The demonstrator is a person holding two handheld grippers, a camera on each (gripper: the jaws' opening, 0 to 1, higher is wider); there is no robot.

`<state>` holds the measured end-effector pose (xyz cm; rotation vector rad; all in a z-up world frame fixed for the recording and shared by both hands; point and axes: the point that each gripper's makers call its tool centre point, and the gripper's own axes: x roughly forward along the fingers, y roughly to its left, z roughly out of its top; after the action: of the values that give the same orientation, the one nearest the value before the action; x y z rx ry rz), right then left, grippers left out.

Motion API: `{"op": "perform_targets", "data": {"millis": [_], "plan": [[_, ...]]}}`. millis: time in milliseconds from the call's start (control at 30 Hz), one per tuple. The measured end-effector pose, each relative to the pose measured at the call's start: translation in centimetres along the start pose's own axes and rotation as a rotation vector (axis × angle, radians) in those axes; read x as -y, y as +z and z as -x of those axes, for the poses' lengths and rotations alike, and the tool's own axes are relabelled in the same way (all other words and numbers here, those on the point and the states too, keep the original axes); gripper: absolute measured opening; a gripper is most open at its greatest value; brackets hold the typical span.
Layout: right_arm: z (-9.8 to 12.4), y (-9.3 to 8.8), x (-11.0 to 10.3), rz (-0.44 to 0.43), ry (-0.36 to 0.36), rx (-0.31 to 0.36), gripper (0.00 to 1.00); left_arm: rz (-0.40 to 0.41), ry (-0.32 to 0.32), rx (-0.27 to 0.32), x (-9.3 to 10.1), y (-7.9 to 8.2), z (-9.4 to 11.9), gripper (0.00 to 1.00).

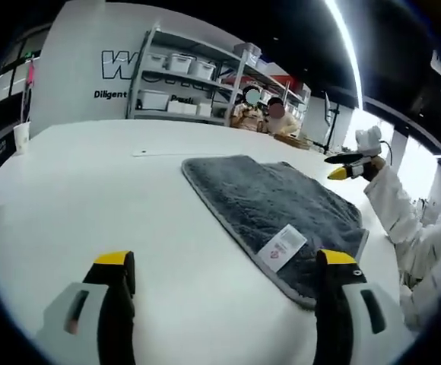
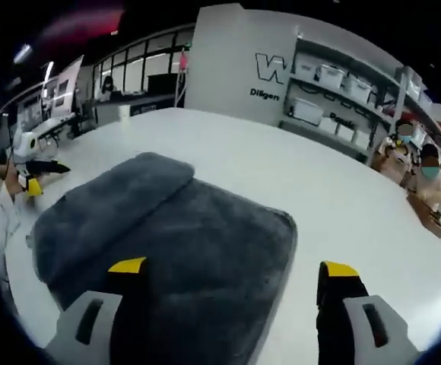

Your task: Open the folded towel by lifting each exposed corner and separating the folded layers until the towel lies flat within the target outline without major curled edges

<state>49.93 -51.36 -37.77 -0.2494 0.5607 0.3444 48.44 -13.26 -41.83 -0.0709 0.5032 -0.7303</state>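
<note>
I see the white table [image 1: 91, 198] bearing the grey towel [image 2: 182, 236], 1 fold still doubled along its edge. My left gripper [image 1: 224, 266] and right gripper [image 2: 232, 268] hover with jaws spread, holding nothing. Next, I'd pinch that folded flap's corner.

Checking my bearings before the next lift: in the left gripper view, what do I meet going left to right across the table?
Cup → left gripper's own left jaw → towel → white label on the towel → the left gripper's right jaw → right gripper, held up past the table edge.
</note>
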Motion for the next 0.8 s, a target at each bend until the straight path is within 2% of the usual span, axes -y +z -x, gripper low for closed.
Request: {"op": "perform_targets", "data": {"millis": [167, 300, 433, 567, 667, 800], "plan": [[-0.5, 0.2, -3.2, 0.032, 0.058, 0.02, 0.92, -0.009, -0.018, 0.0, 0.4, 0.0, -0.2, 0.96], [-1.5, -0.4, -4.9, 0.052, 0.108, 0.019, 0.93, -0.042, -0.02, -0.008, 0.7, 0.0, -0.6, 0.95], [-2.2, -0.8, -5.5, 0.043, 0.146, 0.025, 0.93, -0.06, -0.027, -0.019, 1.0, -0.2, -0.9, 0.92], [-2.1, -1.3, -6.7, 0.055, 0.179, 0.029, 0.94, -0.059, -0.033, -0.008, 1.2, 0.1, -0.9, 0.91], [-1.9, -1.3, -6.7, 0.068, 0.184, 0.029, 0.93, -0.066, -0.048, 0.0, 1.6, 0.2, -1.0, 0.88], [-1.8, -1.3, -6.9, 0.062, 0.195, 0.042, 0.93, -0.128, -0.089, -0.002, 2.7, 0.1, -1.4, 0.8]]}}
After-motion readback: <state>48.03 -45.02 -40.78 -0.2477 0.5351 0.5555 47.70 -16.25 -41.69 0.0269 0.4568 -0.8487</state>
